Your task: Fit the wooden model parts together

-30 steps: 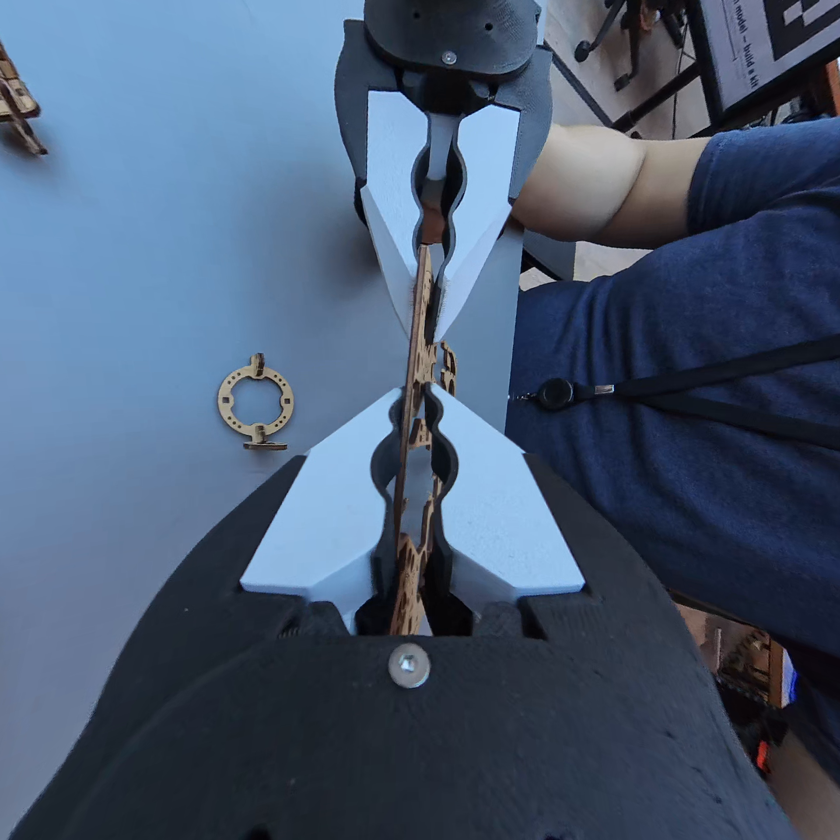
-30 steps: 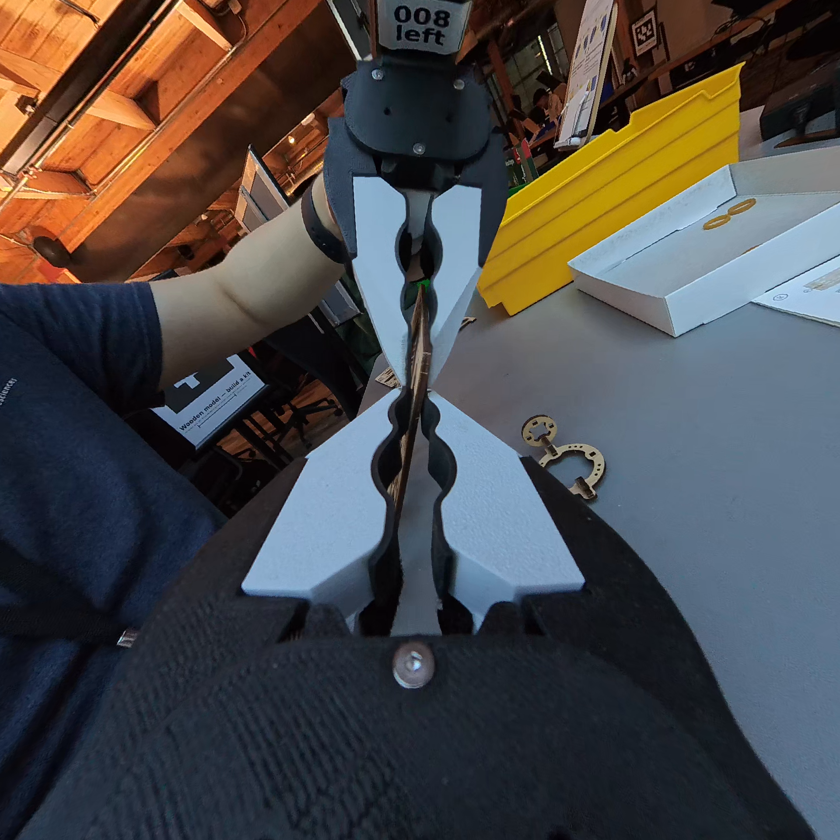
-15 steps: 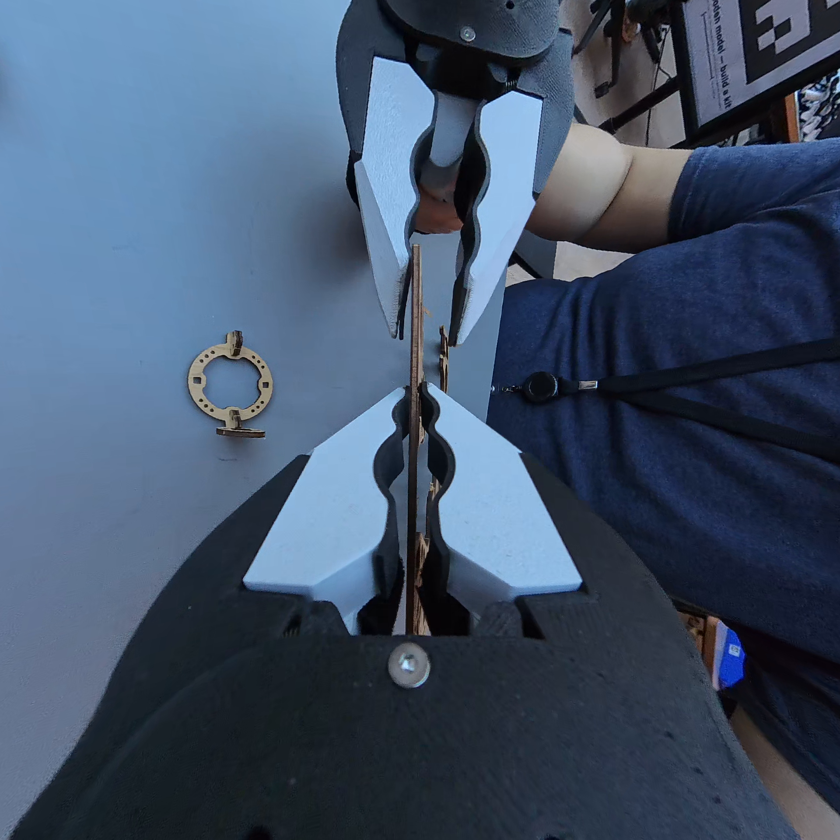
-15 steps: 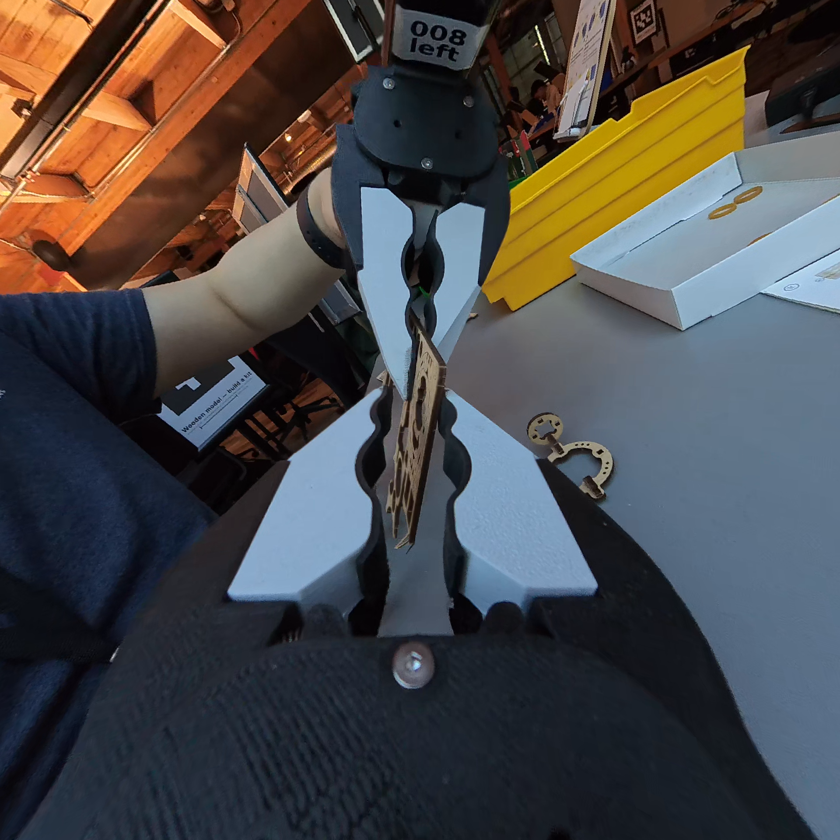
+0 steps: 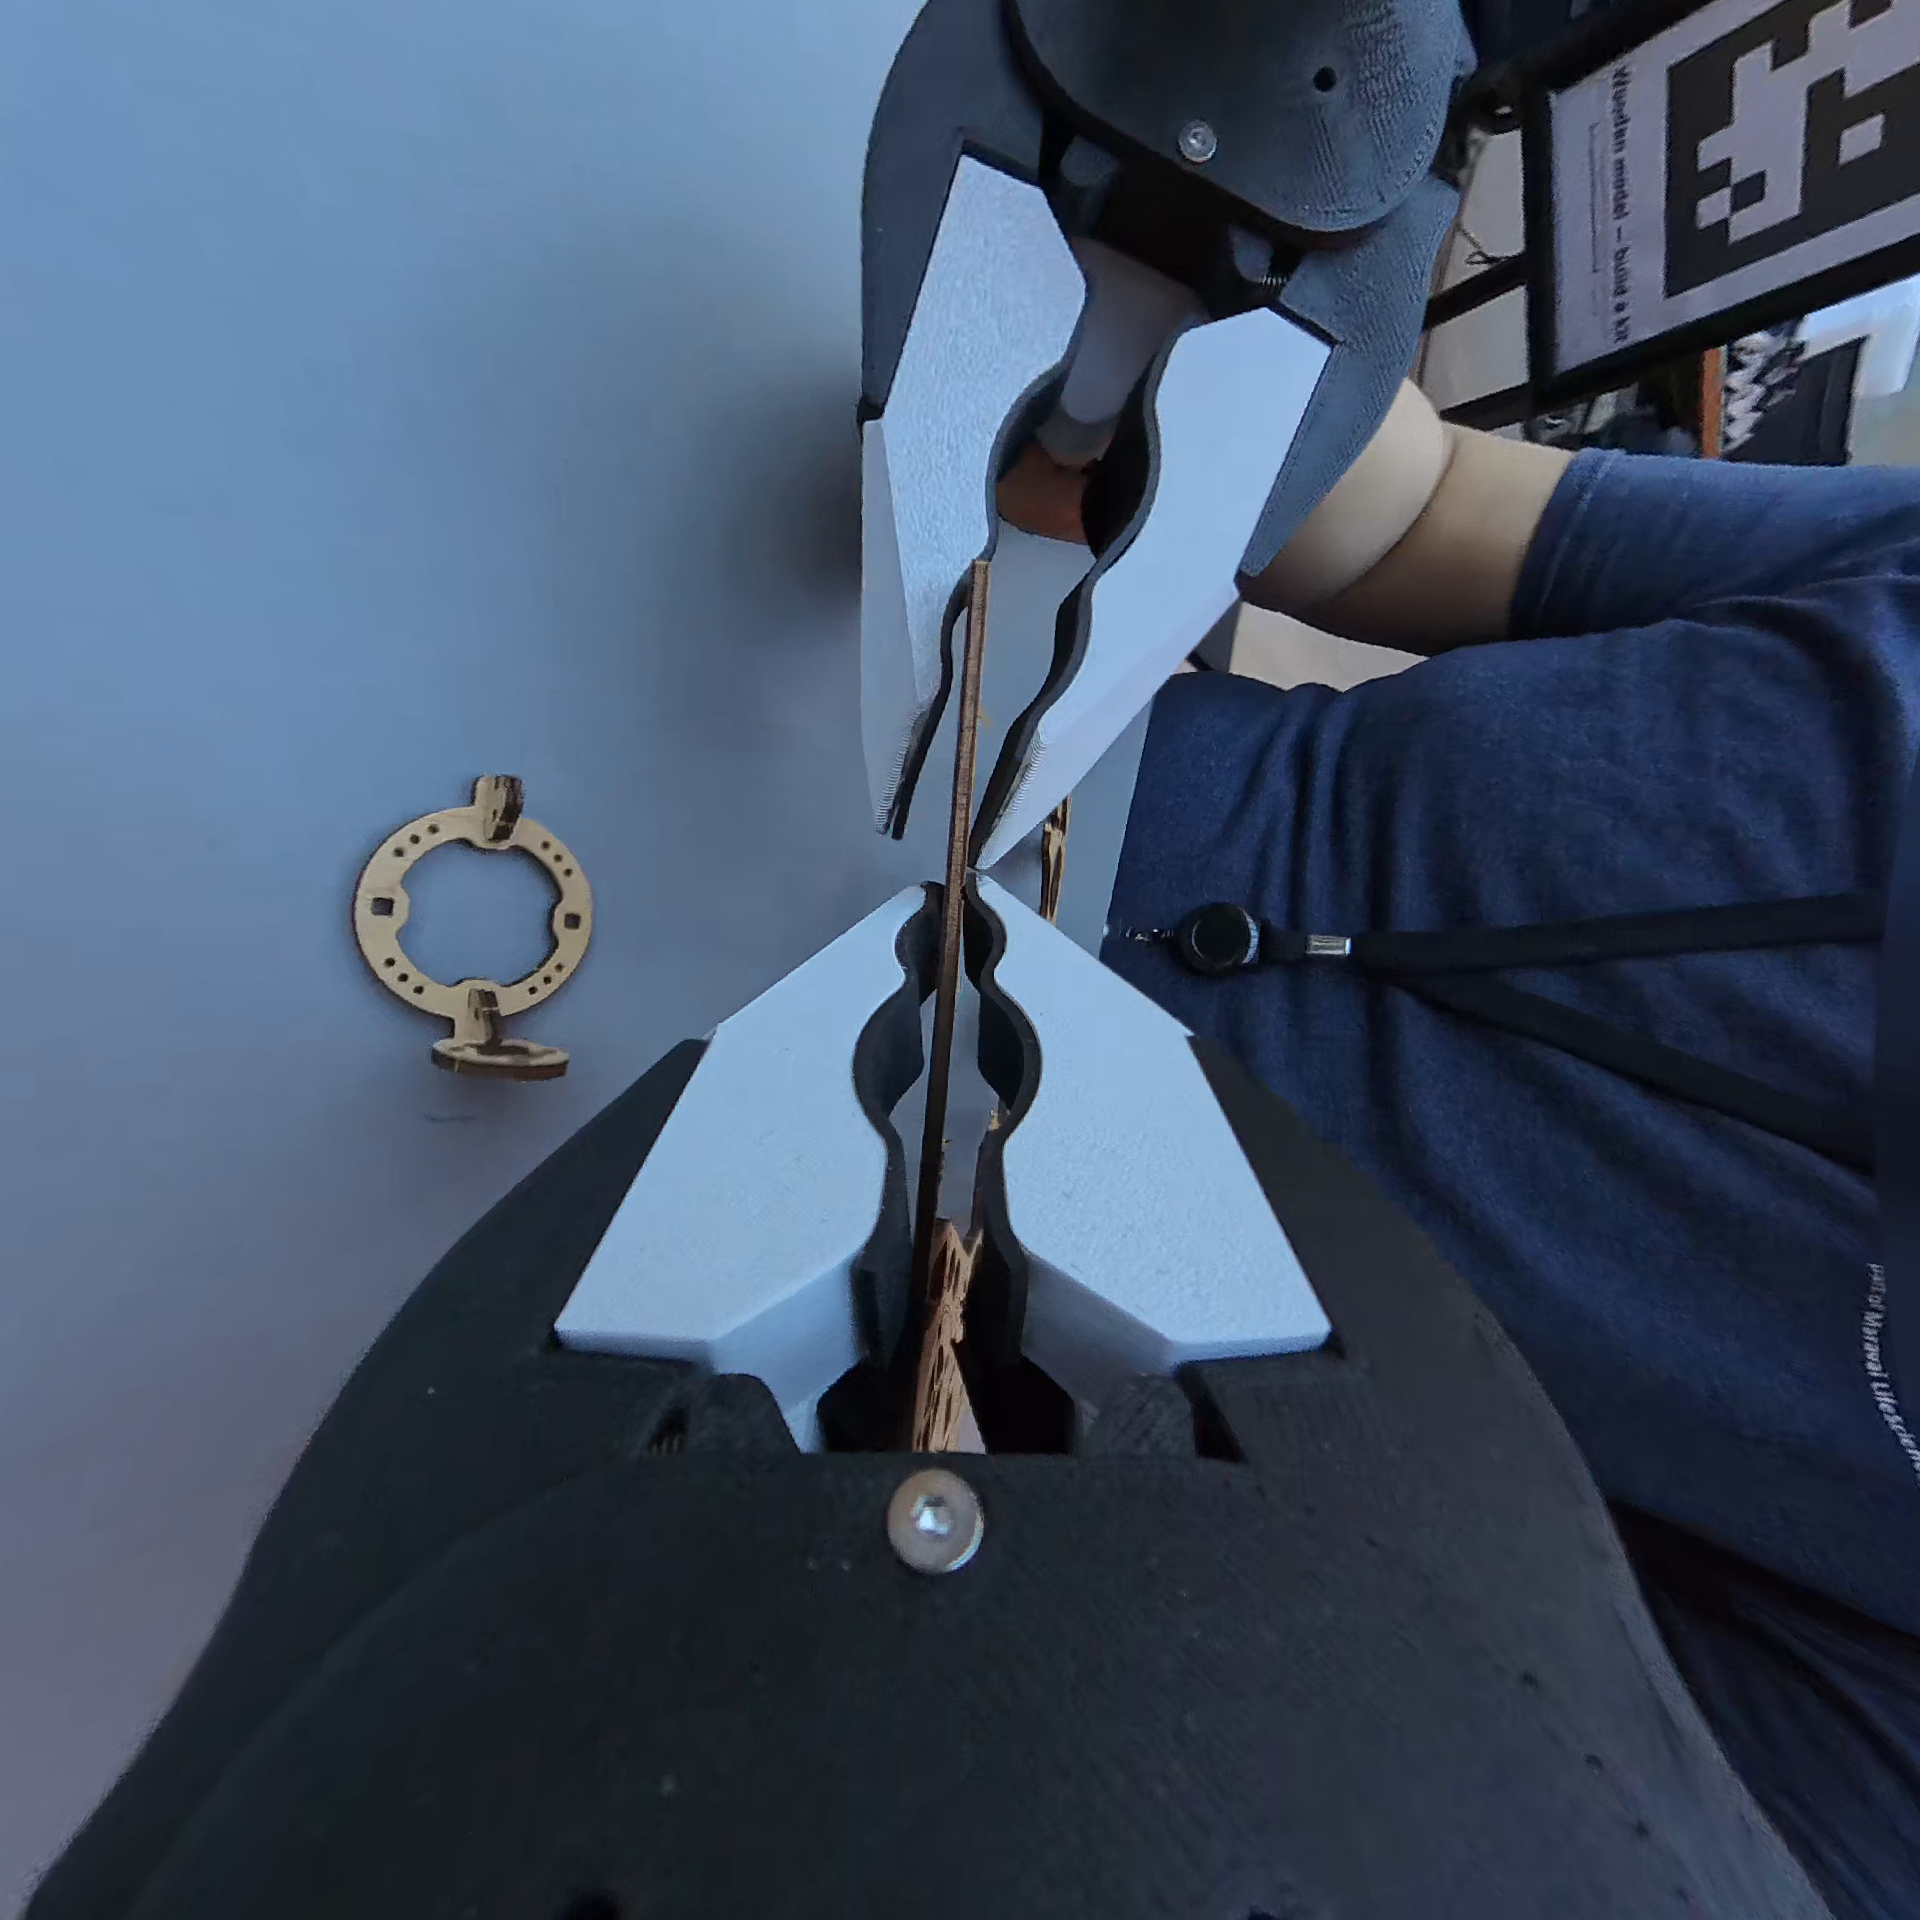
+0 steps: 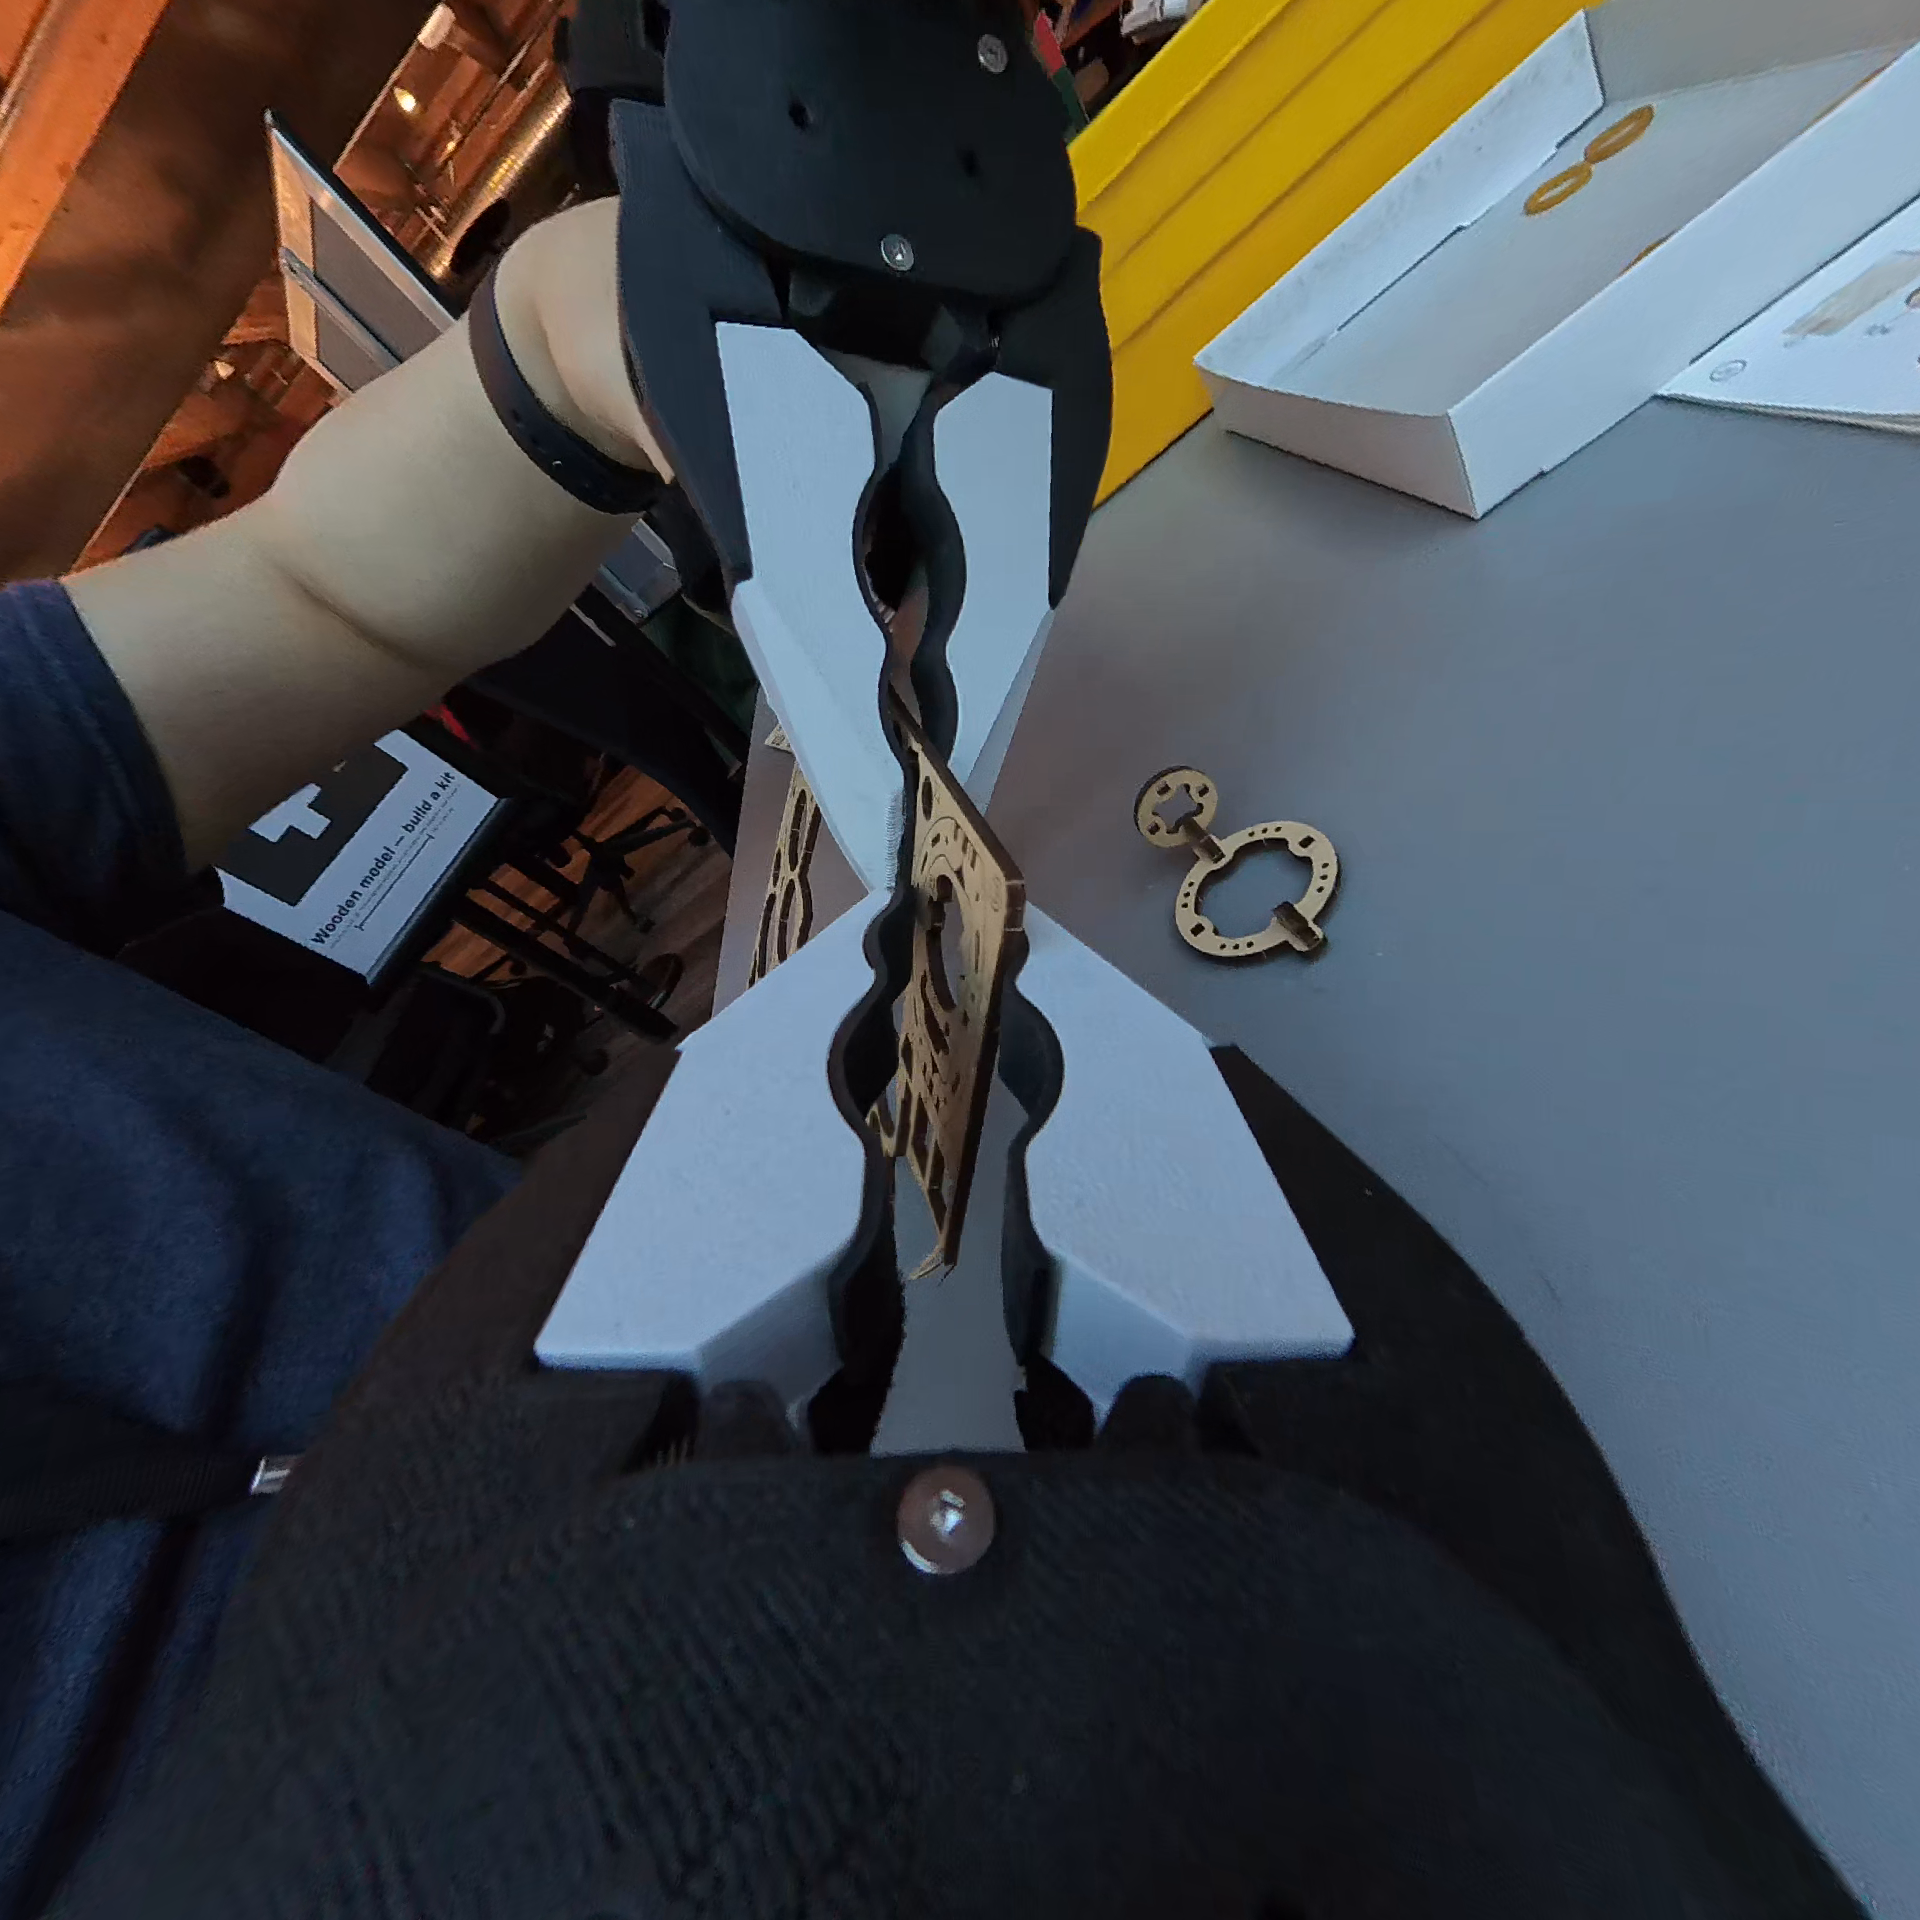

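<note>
- Ring part [image 5: 473,925]: a flat wooden ring with a small tabbed foot, lying on the grey surface [image 5: 312,416] to the left of both tools and well apart from them; in the right wrist view it [image 6: 1252,885] lies to the right, joined to a smaller disc.
- Left hand-held gripper [image 5: 951,894]: its fingers are closed on a thin wooden sheet [image 5: 961,831], seen edge-on and running forward out of the tips.
- Right hand-held gripper [image 5: 940,831]: it faces the left one tip to tip, its fingers parted a little, with the sheet's far end standing between them and touching neither clearly.
- In the right wrist view the sheet [image 6: 951,997] shows its cut-out face, tilted, and hangs between the right hand-held gripper's [image 6: 951,920] parted fingers.
- White box [image 6: 1455,343] and yellow bin [image 6: 1195,208]: at the surface's far right edge.
</note>
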Demonstrator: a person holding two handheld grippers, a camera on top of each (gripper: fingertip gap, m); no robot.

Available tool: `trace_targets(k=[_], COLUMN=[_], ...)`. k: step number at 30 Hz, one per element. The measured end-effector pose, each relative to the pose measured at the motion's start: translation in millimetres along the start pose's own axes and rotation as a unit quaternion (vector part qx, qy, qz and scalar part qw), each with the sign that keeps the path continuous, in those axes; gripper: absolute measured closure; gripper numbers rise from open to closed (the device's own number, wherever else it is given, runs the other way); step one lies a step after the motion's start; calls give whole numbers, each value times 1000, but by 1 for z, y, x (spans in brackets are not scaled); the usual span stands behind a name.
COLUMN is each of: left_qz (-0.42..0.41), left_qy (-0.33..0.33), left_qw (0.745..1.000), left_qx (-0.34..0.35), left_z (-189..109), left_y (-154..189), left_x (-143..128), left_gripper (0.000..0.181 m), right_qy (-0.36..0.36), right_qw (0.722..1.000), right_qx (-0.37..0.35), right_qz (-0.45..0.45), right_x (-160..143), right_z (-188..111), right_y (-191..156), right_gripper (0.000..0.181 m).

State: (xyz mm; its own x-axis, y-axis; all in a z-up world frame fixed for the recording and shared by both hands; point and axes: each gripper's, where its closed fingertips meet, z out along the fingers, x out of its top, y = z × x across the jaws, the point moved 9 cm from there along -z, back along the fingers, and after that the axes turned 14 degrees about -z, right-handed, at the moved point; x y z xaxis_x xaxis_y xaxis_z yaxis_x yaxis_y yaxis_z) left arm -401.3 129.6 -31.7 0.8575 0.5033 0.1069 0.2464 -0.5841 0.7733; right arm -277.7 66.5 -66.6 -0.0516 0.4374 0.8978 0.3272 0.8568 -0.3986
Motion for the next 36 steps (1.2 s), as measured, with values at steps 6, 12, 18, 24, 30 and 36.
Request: trace_targets(k=[6,12,18,24,30,36], left_qz=[2,-11,-61,-54,-80,-103], left_qy=[-21,-29,-13,41,141,185], left_qw=[1000,999,996,993,984,976], left_qx=[-7,-15,-64,-95,-80,-51], left_z=[20,55,93,124,141,147], left_y=[5,13,15,28,33,29], left_x=[32,75,113,129,123,109], left_gripper=[180,179,180,180,175,171], right_qy=[-10,-21,-39,-77,-126,-199], right_qw=[998,993,989,989,988,978], right_qx=[-58,-95,-100,-99,-72,-42], right_qz=[24,63,101,83,58,40], right_x=[-8,-20,-34,-37,-38,-38], right_z=[-39,-88,-136,-177,-196,-193], right_y=[6,15,33,36,40,47], right_gripper=[164,165,158,156,152,152])
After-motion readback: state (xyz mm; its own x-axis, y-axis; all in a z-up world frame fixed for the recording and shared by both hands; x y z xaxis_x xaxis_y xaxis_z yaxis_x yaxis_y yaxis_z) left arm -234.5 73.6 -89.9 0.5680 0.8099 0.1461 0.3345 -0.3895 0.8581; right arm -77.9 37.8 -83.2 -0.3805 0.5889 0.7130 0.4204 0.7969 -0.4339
